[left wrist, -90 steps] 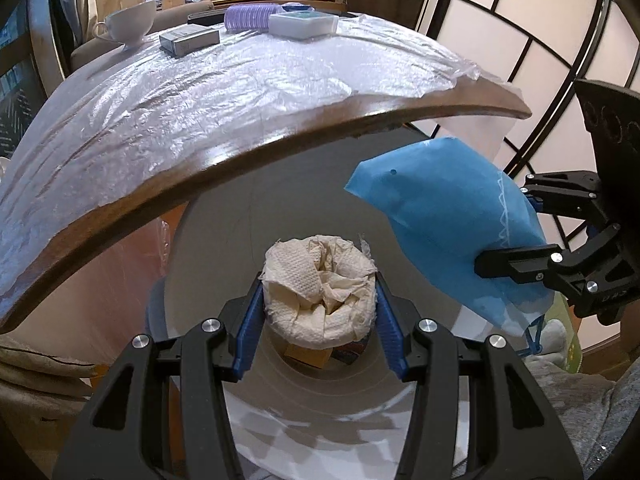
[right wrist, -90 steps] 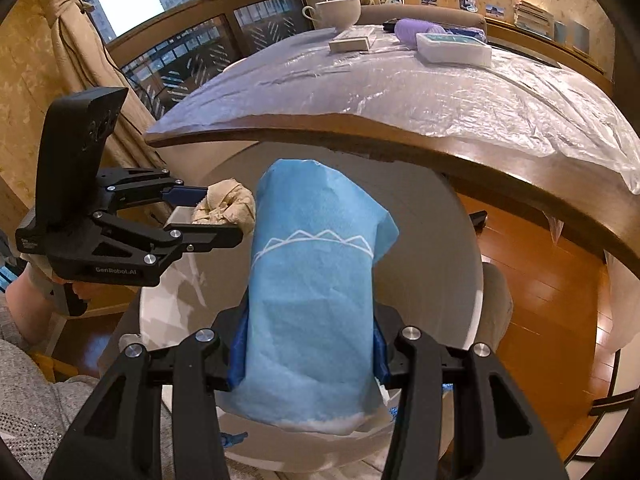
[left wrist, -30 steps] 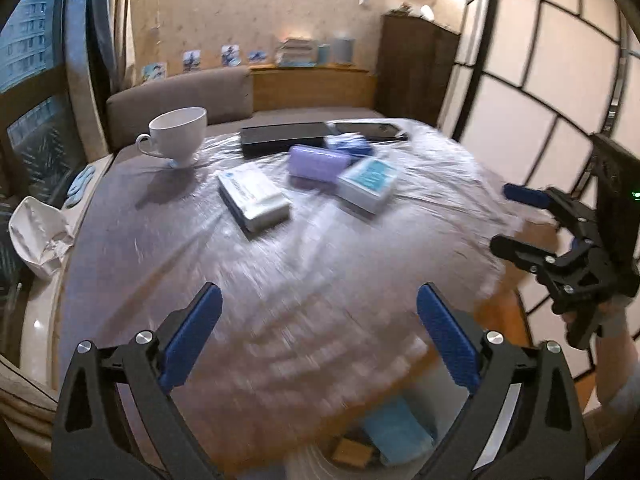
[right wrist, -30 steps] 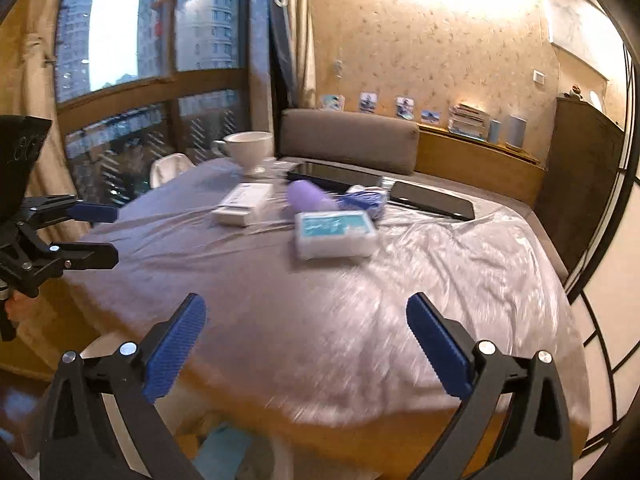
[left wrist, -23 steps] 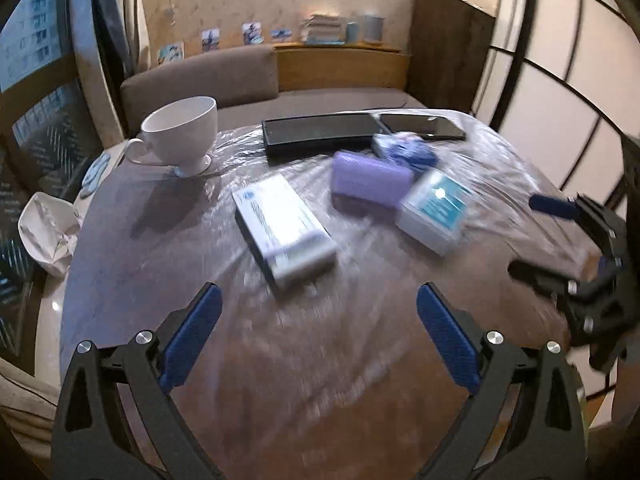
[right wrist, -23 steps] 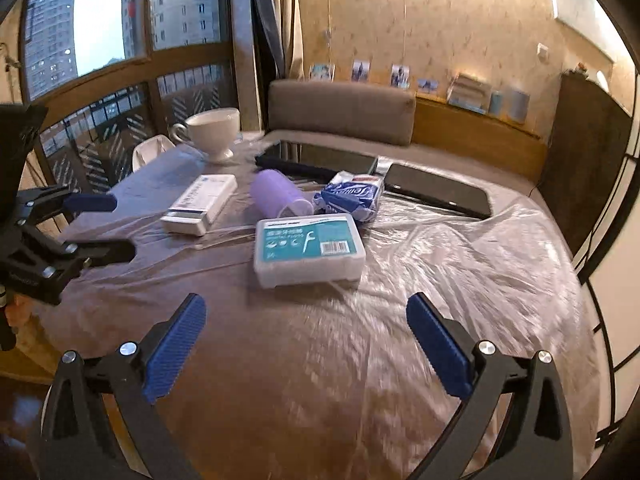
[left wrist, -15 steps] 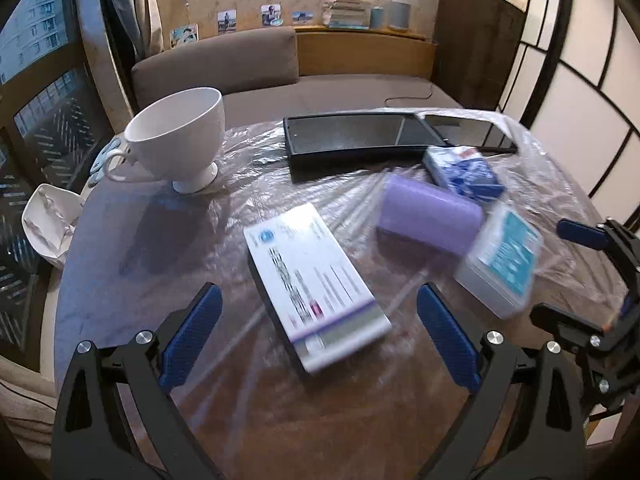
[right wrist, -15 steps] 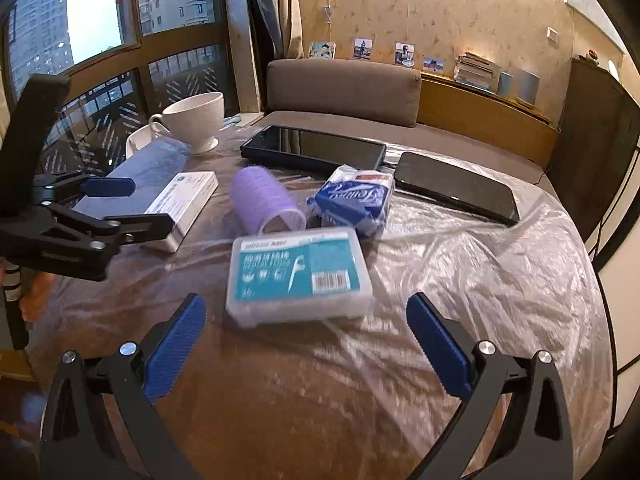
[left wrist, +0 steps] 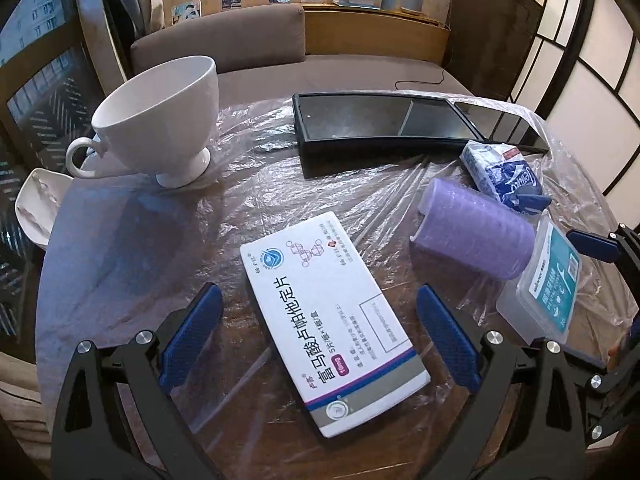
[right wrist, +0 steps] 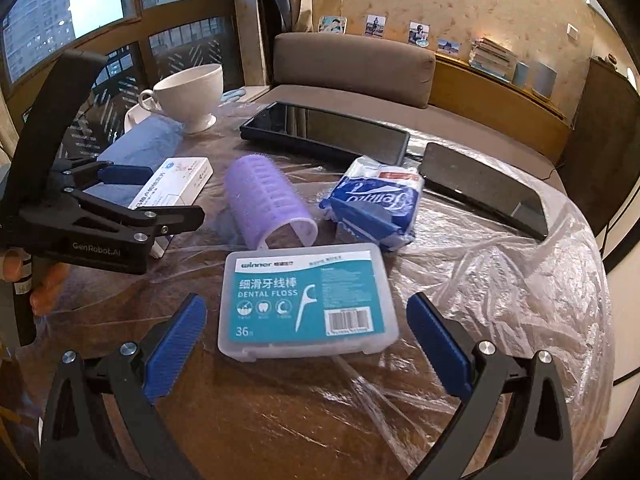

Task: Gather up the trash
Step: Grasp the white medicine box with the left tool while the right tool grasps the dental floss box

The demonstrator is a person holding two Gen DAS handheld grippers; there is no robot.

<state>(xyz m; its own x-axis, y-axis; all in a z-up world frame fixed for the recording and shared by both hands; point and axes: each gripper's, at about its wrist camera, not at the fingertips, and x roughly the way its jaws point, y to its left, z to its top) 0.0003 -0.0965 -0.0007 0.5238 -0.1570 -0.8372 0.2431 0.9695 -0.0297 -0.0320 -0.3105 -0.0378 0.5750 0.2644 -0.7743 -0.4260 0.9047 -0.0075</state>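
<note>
My left gripper (left wrist: 320,320) is open, its jaws on either side of a white medicine box (left wrist: 332,320) lying on the plastic-covered round table (left wrist: 120,248). My right gripper (right wrist: 306,340) is open, its jaws on either side of a dental floss box (right wrist: 306,300). A purple hair roller (right wrist: 266,200) and a blue tissue pack (right wrist: 376,204) lie just beyond. The left gripper also shows in the right wrist view (right wrist: 152,194), over the medicine box (right wrist: 172,184). The right gripper shows at the right edge of the left wrist view (left wrist: 608,264).
A white cup (left wrist: 160,120) stands at the far left. A black tablet (left wrist: 380,124) and a dark phone (right wrist: 484,188) lie at the back of the table. A brown sofa (right wrist: 352,64) and a wooden shelf with books are behind. A white dish (left wrist: 36,208) sits off the left edge.
Three seconds ago both grippers held trash over a white bin under the table. Now both are open, empty, and have moved up and forward over the table, close to the boxes.
</note>
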